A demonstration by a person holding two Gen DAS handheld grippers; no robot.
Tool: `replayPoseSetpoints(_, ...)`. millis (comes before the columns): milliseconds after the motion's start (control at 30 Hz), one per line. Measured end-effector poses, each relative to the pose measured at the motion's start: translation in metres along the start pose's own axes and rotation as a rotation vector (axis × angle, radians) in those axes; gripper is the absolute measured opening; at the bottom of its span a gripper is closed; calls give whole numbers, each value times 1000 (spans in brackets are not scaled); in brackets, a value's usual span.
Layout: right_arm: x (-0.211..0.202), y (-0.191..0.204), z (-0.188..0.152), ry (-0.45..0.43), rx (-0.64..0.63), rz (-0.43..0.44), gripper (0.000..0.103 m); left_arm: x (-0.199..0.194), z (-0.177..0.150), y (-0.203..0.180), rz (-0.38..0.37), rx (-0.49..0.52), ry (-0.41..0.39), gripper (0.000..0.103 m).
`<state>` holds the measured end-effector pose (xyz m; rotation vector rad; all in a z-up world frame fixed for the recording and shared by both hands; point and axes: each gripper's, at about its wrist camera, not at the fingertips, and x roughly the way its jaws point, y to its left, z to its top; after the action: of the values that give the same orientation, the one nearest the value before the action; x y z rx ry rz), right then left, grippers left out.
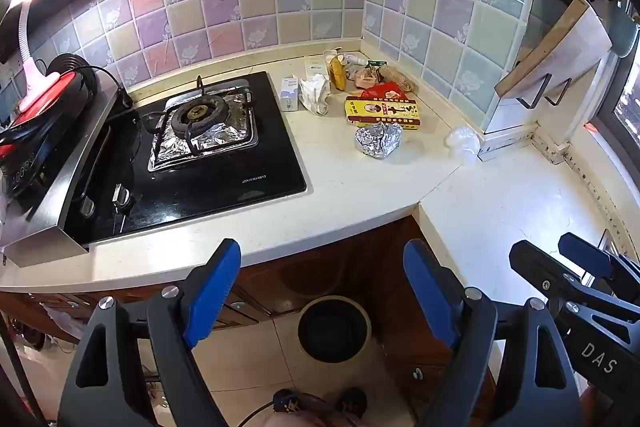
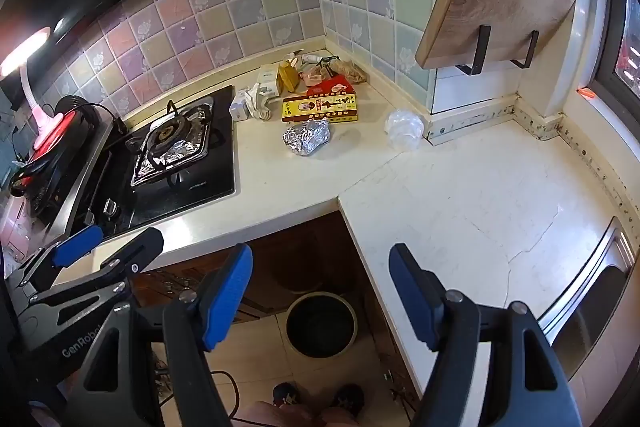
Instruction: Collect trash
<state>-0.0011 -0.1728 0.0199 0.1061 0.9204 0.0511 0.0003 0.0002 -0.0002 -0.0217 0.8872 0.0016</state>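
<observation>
The trash sits in the far corner of the counter [image 1: 360, 179], right of the hob [image 1: 192, 147]. A crumpled foil ball [image 1: 378, 140] lies nearest the counter's front edge. Just behind it a flat yellow box [image 1: 383, 111] lies face up, with a red packet [image 1: 383, 91] at its far edge. A crumpled clear bag [image 1: 463, 143] lies apart, right of the foil. Closest to the hob are a white tissue wad [image 1: 316, 93] and a small white carton [image 1: 289, 93]. A bin [image 1: 334, 329] stands open on the floor below the counter.

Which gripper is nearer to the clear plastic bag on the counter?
Right. The right gripper hangs past the counter edge on the clear plastic bag's side; the left gripper is farther, toward the stove.
</observation>
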Motion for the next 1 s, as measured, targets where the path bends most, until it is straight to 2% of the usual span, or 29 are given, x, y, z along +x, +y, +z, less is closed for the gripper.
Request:
replayPoseSetpoints(567,-2,8,-2,-8,-17,26,71,5,-7,3,1,8,7,81)
replayPoseSetpoints(1000,-1,15,-5,-11,-34,40,71,0,-12,6,7,-22,6,81)
